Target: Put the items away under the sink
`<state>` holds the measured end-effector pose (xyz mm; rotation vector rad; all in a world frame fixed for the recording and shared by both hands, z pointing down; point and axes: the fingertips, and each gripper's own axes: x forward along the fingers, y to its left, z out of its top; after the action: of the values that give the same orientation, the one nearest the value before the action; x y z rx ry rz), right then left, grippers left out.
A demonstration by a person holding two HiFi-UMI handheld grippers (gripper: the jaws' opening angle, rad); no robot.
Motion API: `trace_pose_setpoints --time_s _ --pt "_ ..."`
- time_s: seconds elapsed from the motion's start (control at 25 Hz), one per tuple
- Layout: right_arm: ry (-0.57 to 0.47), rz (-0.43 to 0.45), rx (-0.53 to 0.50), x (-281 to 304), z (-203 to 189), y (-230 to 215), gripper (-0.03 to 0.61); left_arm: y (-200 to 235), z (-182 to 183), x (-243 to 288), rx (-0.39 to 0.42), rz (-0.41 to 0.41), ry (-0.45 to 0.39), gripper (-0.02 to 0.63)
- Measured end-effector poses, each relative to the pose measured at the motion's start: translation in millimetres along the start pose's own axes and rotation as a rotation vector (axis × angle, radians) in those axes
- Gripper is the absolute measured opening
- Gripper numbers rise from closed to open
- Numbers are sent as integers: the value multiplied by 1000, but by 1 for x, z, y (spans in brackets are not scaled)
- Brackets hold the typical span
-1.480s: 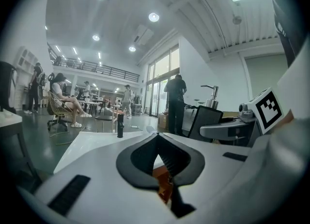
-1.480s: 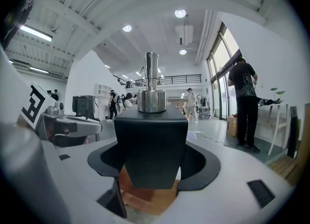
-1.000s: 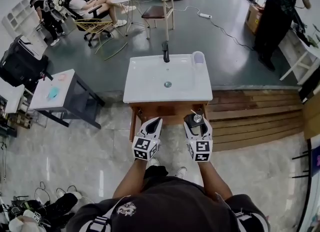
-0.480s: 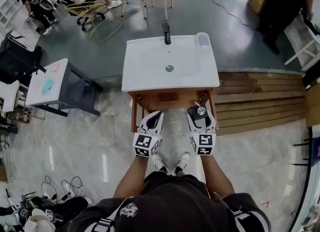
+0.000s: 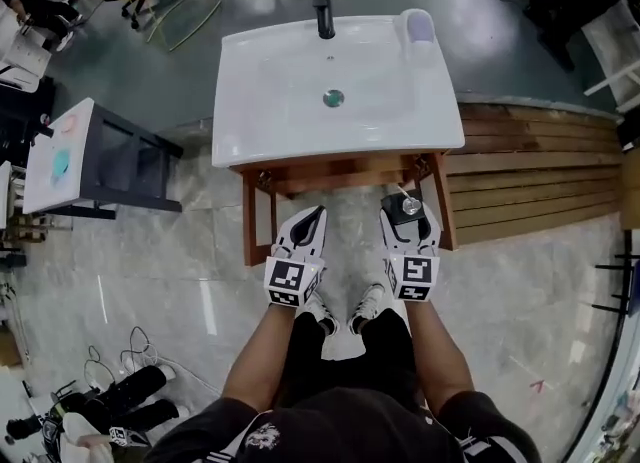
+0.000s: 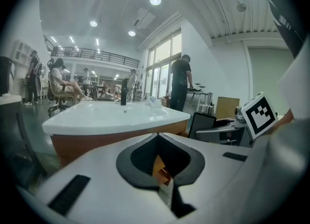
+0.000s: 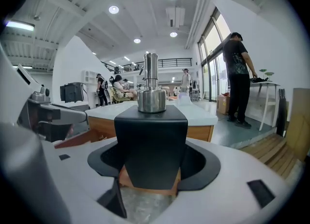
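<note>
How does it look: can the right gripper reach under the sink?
Probably yes: the right gripper, shut on the bottle, faces the open front of the frame under the sink, with nothing between.

You hold one item: a black, square-sided bottle [image 7: 151,141] with a shiny metal pump top [image 7: 149,92]. It stands roughly upright, its lower body clamped between the jaws of your right tool [image 5: 406,215]. It's off the floor, just in front of the sink [image 5: 270,101], near the right front leg of the wooden frame [image 5: 340,173]. The sink is a white rectangular basin with a black faucet [image 5: 322,9] at its back edge. It sits on that brown frame, and the space under it is open at the front.
</note>
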<state>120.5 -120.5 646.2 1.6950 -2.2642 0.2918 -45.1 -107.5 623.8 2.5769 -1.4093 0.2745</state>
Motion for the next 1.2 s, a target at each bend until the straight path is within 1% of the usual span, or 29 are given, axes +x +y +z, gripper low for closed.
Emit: trace_pose_setpoints --time_s 0.36,0.48,0.6,0.72,0.88,1.04,1.2 --pt "-34 -41 -21 112 -139 -26 325 46 -160 100 12 0 -43 7" --pt "-57 -65 -43 142 -179 -36 325 58 -203 127 11 1 -73 6" --pt "-90 -76 -61 168 -205 -43 325 68 -237 150 28 0 -110 8" --pt "-142 -75 -61 190 -214 -49 325 81 -257 166 54 9 -152 8" --pt "-168 -83 -68 207 -216 -54 325 94 -272 174 40 18 -186 8" --pt "-155 -90 -61 227 -214 -61 325 100 -274 173 33 26 -201 8" --pt "-143 -89 -57 245 -211 -70 325 99 -263 174 49 34 -217 8"
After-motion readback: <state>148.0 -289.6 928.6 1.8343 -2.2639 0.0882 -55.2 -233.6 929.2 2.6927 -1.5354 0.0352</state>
